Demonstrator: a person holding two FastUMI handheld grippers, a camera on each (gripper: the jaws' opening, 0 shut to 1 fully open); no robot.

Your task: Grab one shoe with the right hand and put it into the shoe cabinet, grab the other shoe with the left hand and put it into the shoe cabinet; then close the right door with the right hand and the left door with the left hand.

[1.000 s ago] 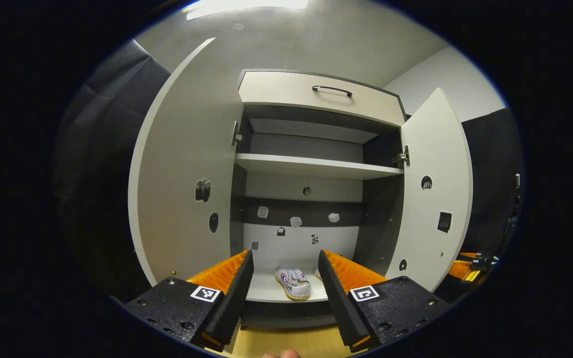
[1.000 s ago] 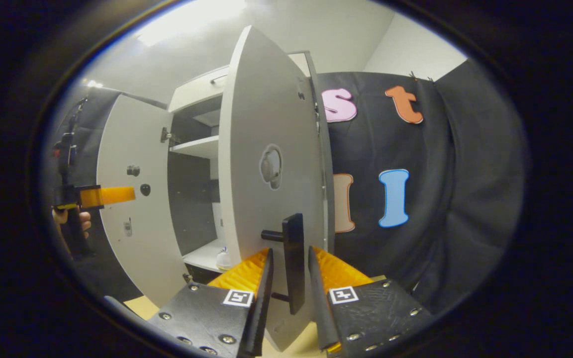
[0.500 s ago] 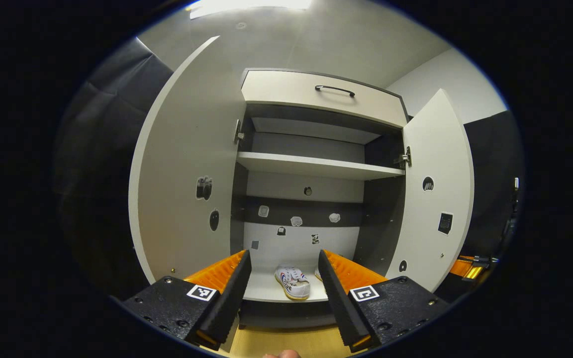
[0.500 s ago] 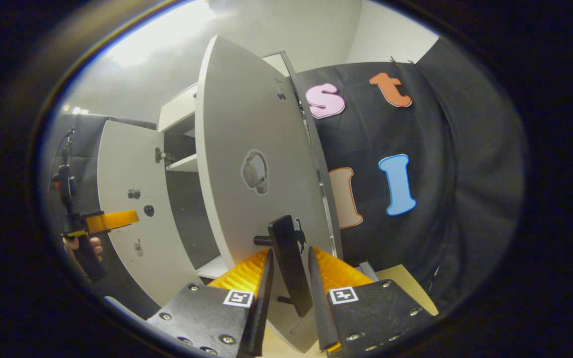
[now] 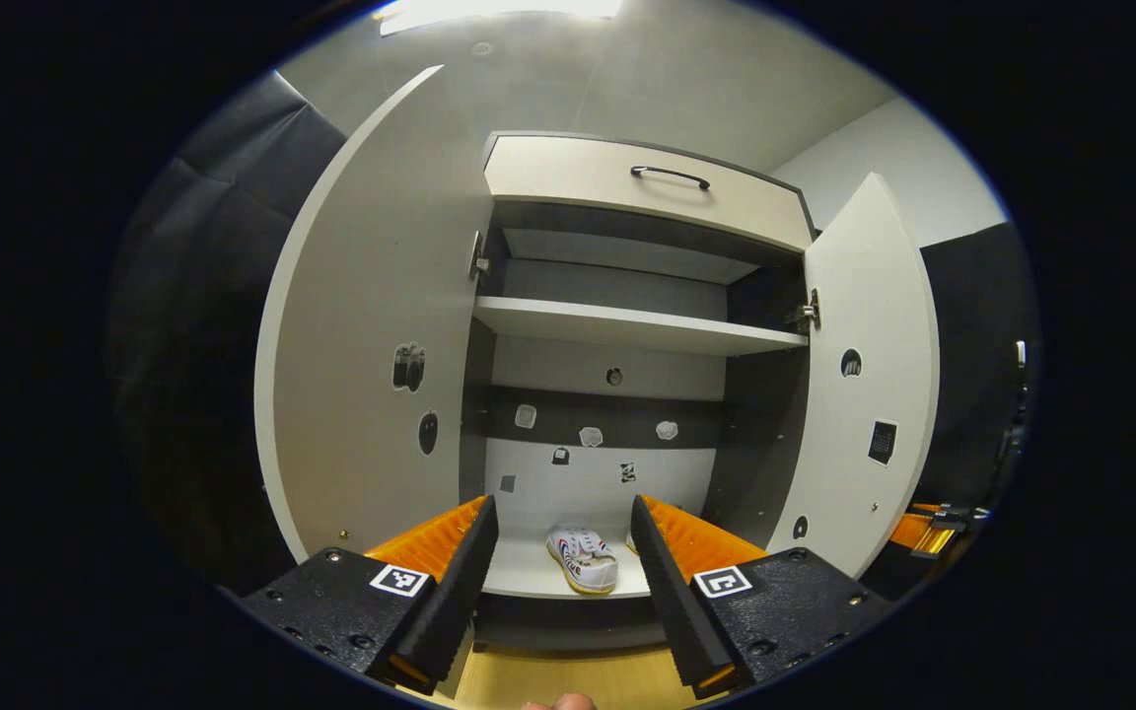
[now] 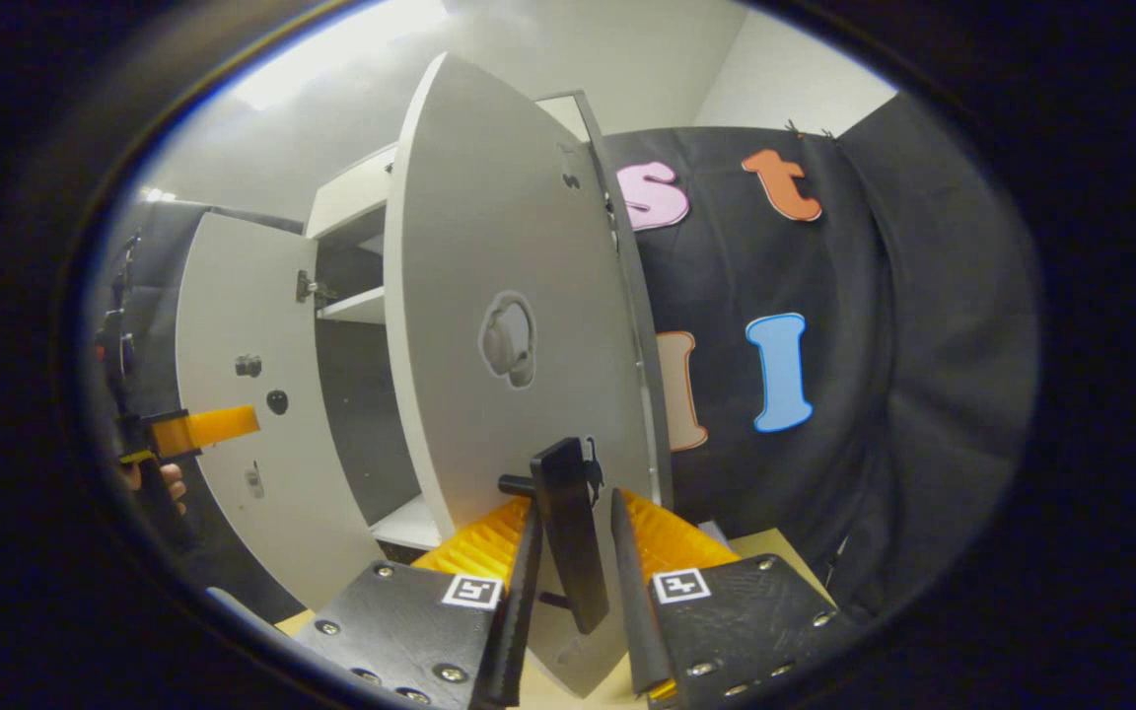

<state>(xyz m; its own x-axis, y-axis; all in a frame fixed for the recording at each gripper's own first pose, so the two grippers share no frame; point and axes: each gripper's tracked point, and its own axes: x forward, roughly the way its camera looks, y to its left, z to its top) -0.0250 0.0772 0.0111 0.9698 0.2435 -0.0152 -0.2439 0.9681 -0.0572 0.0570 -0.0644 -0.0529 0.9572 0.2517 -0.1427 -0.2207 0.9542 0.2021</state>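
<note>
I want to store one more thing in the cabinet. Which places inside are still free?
The upper shelf between both open doors looks bare. On the bottom shelf, bare room lies left of the white shoe; right of it is crowded, where another shoe peeks out.

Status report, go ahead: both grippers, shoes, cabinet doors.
Right gripper around right door handle, contact unclear. Left gripper open, empty. Shoe on bottom shelf. Both doors open, swing path unobstructed.
</note>
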